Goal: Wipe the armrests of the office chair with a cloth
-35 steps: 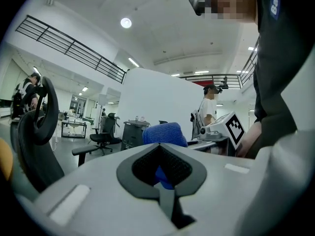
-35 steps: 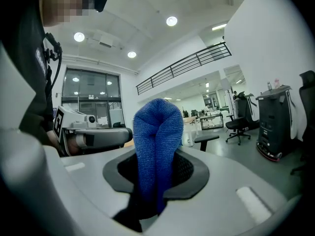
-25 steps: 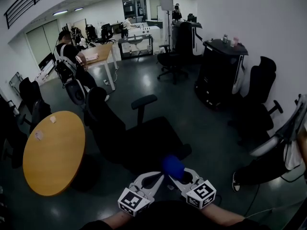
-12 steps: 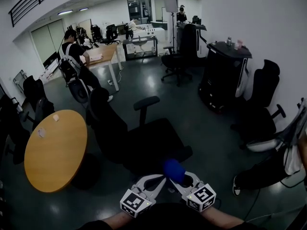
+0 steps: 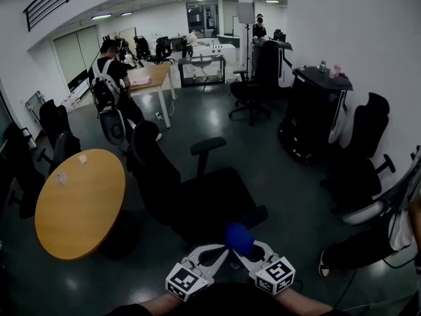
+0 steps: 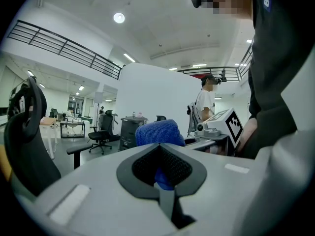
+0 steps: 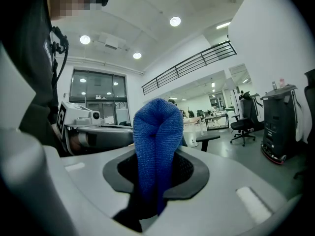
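Left tongs [image 5: 222, 251] and right tongs [image 5: 239, 248] both clench one blue cloth [image 5: 239, 237] (one office chair [image 5: 197, 196] ahead).

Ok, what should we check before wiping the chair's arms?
1. Is the blue knitted cloth clamped in the right gripper? Ok.
2. Is the left gripper free? Not ok, a bit of cloth sits between its shut jaws too.
3. Is the black office chair in front of us? Ok.
4. Is its far armrest bare? Ok.
5. Is the cloth touching an armrest? Not ok, it is held in the air.
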`<state>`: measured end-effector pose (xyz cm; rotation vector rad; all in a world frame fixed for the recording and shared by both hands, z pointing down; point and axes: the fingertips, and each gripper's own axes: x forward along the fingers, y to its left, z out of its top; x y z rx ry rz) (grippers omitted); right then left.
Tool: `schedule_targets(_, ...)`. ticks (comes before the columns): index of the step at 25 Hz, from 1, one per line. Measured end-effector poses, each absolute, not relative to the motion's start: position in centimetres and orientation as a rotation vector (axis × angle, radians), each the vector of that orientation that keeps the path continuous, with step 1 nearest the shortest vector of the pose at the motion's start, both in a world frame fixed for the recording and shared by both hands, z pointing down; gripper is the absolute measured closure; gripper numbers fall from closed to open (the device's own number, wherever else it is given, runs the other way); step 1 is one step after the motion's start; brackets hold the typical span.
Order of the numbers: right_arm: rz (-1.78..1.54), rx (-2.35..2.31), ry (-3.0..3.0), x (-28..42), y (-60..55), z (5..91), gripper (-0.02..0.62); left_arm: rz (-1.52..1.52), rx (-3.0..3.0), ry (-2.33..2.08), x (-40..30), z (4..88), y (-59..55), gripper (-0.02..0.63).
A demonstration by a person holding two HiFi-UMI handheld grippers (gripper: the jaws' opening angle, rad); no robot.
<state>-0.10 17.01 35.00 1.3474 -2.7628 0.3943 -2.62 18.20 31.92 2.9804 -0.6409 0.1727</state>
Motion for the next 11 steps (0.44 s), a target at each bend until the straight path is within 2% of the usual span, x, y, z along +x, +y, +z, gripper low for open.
schedule_targets(11,0.407,1.34,-2.739,-0.26,17.4,35.39,0.482,0.167,2.971,-0.643,-2.96,32.16,18.47,0.589)
